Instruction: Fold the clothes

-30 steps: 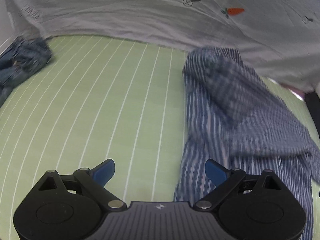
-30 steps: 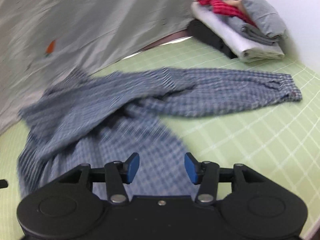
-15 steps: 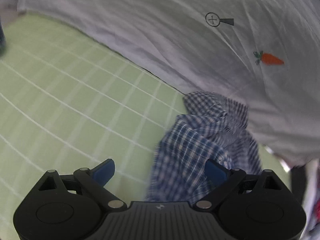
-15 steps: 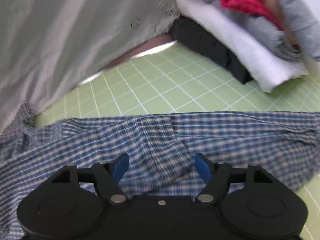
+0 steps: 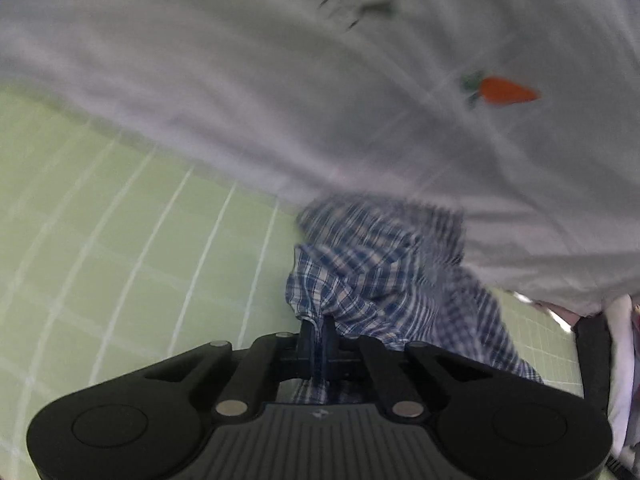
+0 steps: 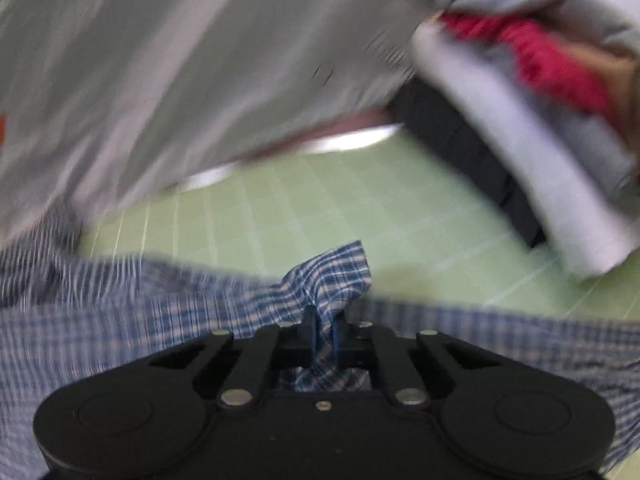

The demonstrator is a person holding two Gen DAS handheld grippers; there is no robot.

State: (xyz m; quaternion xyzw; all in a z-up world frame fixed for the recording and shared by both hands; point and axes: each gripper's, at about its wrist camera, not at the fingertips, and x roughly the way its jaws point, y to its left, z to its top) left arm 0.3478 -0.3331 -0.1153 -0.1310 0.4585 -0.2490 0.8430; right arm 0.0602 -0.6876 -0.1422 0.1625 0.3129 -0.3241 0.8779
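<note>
Green gridded mat (image 5: 120,248) underfoot, a big pale sheet (image 5: 280,100) with a carrot print (image 5: 506,91) draped behind it. Folded clothes (image 6: 532,128) are stacked at the mat's far right. The blue checked shirt (image 6: 120,304) sprawls across the mat. Half a second back both tools stood wide; they've just snapped closed. Left tool (image 5: 318,330) now pinches a bunched edge of the shirt, right tool (image 6: 323,330) clamps another fold!
</note>
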